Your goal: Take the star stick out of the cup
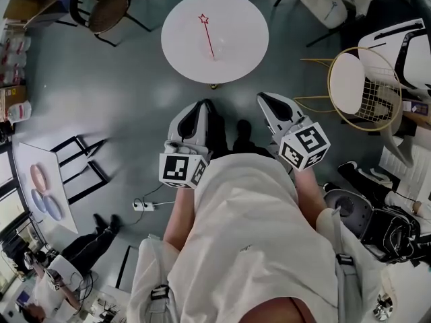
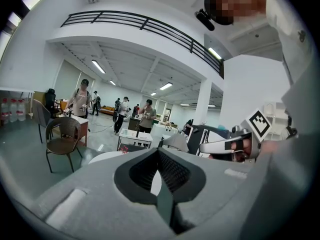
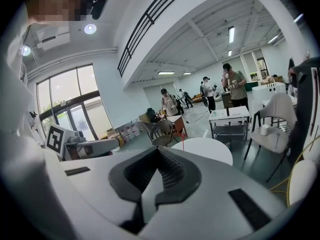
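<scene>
The round white counter (image 1: 239, 25) stands far ahead, its near edge well apart from both tools. The star stick (image 1: 208, 38) leans in a clear cup (image 1: 217, 52) near the counter's middle, star end tilted far-left, away from every rim. The left tool (image 1: 201, 108) and right tool (image 1: 269, 101) hang close to the person's body, each with jaws pressed together at the tips and nothing between them. Grey floor (image 1: 135, 79) lies open between them and the counter. A brown chair (image 1: 108, 5) sits far left and a wire chair (image 1: 363, 89) to the right.
</scene>
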Available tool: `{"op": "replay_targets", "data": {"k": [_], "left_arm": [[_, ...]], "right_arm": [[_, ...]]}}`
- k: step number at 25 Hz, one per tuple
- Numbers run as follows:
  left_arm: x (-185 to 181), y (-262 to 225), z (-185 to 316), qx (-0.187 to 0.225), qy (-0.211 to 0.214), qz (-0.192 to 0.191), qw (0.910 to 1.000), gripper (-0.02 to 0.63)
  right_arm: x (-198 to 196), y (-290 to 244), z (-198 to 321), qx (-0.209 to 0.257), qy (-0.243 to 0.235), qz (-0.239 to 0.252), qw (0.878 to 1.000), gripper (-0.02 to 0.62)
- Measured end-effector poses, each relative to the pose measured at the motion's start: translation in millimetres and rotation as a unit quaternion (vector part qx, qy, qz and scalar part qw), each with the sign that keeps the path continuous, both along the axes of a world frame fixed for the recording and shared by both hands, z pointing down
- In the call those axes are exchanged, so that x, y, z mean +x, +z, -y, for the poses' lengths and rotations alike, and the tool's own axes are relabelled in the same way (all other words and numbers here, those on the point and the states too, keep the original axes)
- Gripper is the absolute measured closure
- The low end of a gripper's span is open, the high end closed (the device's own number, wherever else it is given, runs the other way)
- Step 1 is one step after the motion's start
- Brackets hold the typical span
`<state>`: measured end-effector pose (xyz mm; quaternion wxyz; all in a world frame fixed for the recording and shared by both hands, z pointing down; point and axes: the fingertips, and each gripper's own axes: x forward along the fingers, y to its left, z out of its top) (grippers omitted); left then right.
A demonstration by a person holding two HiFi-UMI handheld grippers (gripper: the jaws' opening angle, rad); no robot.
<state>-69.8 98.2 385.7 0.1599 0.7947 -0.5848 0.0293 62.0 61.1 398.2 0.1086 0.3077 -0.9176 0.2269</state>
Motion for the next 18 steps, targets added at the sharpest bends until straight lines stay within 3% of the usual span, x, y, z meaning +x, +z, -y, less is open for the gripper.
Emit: {"op": "replay_targets", "data": {"k": [3,8,18], "left_arm": [[-31.6,-5.6,5.3,0.003,0.001,-0.002,1.0,0.597],[-37.0,2.8,56.1,0.005,0.015,-0.008,0.9998,0.597],[-79.8,-6.2,118.9,0.019,0.068,-0.009,0.9975,0.597]], "right_arm": [[-33.1,-5.9,2.6,-0.003,-0.006,-0.003,1.0,0.588],[-46.6,-4.2,50.2,0.004,-0.007,-0.005,1.0,0.588],[-89.2,-18.7,101.3,0.022,0.044,-0.016,0.999,0.588]]}}
